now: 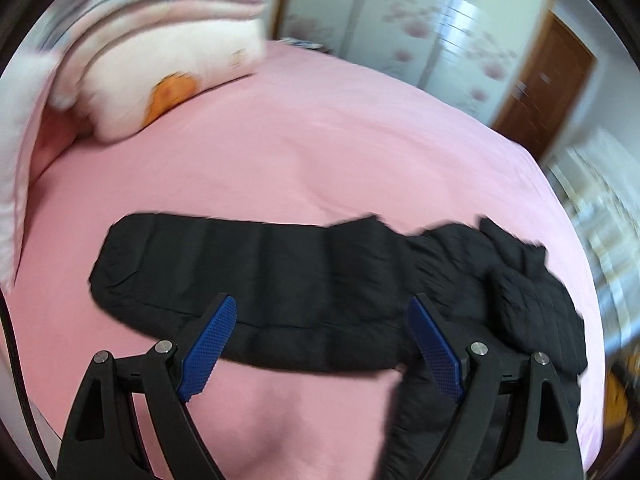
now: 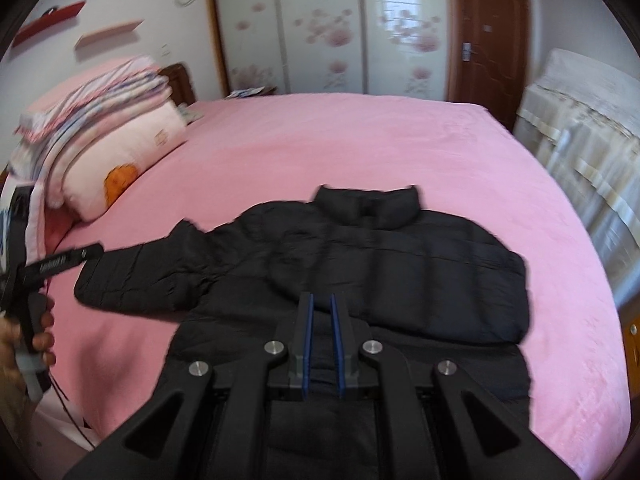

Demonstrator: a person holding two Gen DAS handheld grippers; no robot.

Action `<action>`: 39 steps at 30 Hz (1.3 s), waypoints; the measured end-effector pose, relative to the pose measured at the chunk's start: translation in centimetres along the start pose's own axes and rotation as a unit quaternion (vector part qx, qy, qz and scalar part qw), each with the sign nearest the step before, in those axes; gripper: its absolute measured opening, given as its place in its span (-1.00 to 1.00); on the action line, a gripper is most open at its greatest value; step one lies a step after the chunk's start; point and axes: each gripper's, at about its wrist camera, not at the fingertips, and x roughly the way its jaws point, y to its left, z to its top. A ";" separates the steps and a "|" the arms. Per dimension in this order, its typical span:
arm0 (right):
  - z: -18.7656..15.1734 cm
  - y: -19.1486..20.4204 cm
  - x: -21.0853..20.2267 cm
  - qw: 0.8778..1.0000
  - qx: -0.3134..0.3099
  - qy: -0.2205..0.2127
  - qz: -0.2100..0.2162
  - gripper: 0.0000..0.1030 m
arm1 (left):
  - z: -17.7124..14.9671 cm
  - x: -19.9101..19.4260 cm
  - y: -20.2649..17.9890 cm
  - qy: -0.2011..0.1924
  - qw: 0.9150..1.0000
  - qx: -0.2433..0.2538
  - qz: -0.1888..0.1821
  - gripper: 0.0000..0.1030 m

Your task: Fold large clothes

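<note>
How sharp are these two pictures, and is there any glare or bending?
Left wrist view: motion blur smears the pillow and jacket; the bed bulges from the fisheye. Right wrist view: milder blur, window glare on the wardrobe, dark corners.

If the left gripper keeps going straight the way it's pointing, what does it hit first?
Most likely the sleeve of the black jacket, stretched out across the pink bed. The left gripper is open and empty, angled down at it. Depth is hard to judge through the blur.
</note>
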 end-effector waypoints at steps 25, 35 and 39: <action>-2.0 14.2 10.1 0.992 -0.056 0.077 0.077 -0.83 | -3.6 10.2 20.7 0.087 0.919 -0.384 0.031 0.66; -2.8 13.9 10.4 0.993 -0.063 0.078 0.065 -0.83 | -2.2 10.4 17.9 0.059 0.945 -0.321 -0.006 -0.87; -3.2 13.1 10.2 0.994 -0.054 0.076 0.063 -0.83 | -1.1 8.4 16.2 0.005 0.956 -0.294 -0.002 -0.91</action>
